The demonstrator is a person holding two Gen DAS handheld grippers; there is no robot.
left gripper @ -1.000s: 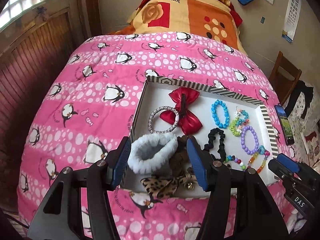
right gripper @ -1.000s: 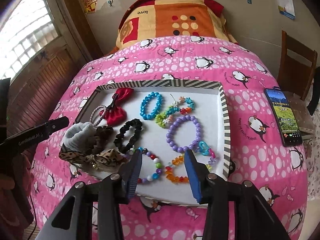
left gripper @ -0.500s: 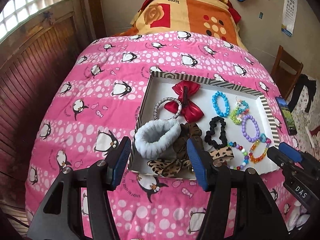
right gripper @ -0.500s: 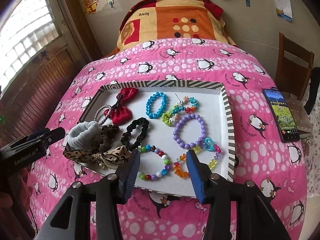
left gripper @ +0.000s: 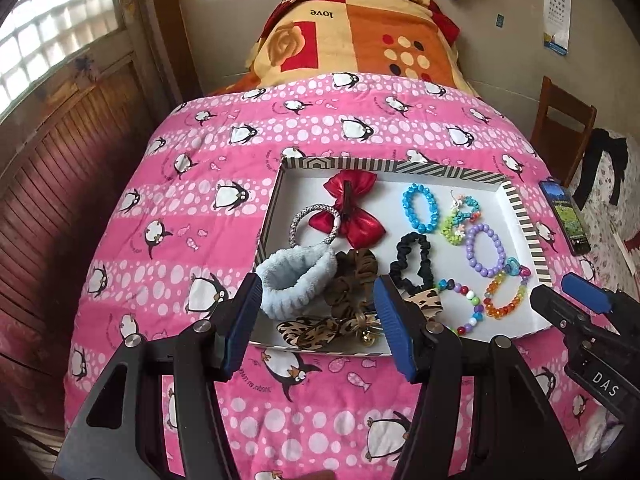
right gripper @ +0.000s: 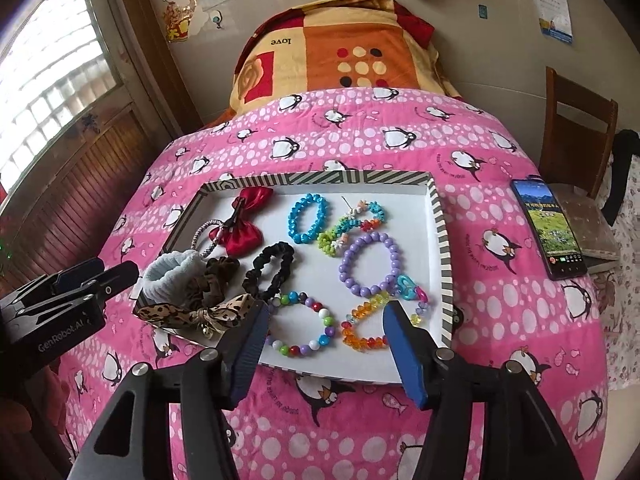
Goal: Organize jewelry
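A white tray with a striped rim lies on the pink penguin quilt. In it are a red bow, a pale blue scrunchie, a black scrunchie, a leopard bow, a blue bead bracelet, a purple one and several more. My left gripper is open and empty over the tray's near left corner. My right gripper is open and empty over the near right edge.
A phone lies on a surface at the quilt's right edge. A wooden chair stands beyond it. A folded orange blanket lies at the far end. A wooden wall panel runs along the left.
Both grippers have pulled back and risen from the tray, so more of the quilt shows. Both stay open and empty. The jewelry has not moved.
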